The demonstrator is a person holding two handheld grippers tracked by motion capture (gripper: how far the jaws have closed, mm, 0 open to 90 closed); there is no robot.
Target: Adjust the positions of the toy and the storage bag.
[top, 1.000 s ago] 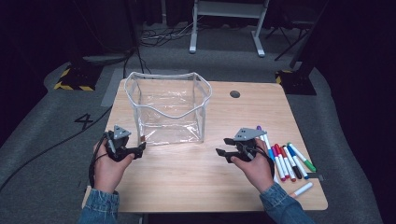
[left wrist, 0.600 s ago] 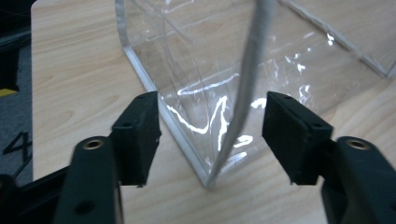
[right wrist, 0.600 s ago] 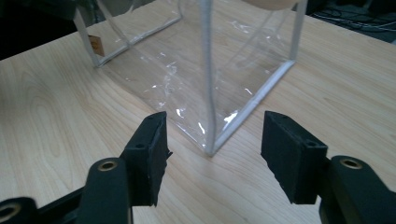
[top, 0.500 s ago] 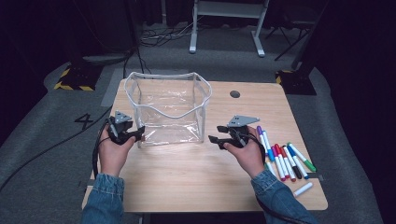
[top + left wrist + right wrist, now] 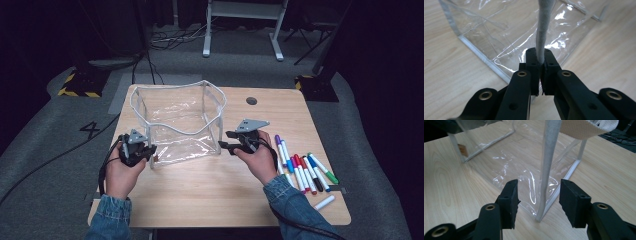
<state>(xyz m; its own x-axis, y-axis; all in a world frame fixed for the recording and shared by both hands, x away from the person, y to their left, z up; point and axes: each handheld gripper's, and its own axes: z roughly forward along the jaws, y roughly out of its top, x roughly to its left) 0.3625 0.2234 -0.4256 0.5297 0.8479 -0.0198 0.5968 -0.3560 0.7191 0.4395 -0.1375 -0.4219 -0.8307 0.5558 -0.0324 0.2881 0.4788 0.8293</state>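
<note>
A clear plastic bag [image 5: 175,120] with grey trim stands open on the wooden table [image 5: 215,190]. My left gripper [image 5: 146,150] is at its near left corner. In the left gripper view that gripper [image 5: 540,61] has just closed, and its jaws are shut on the upright grey corner trim [image 5: 543,27]. My right gripper [image 5: 227,141] is at the bag's near right corner. In the right gripper view its jaws [image 5: 539,193] stand open on either side of the corner trim [image 5: 549,157]. They have just been closing and the pads do not touch the trim.
Several coloured markers [image 5: 305,167] lie in a row on the table's right side, with a white one [image 5: 325,202] nearer the front edge. A dark round hole [image 5: 251,100] sits in the tabletop behind the bag. Cables trail across the grey floor around the table.
Both hands moved forward to the bag's near corners. The left gripper's jaws closed on the left corner trim. The right gripper slid left until its jaws straddled the right corner, and they narrowed a little.
</note>
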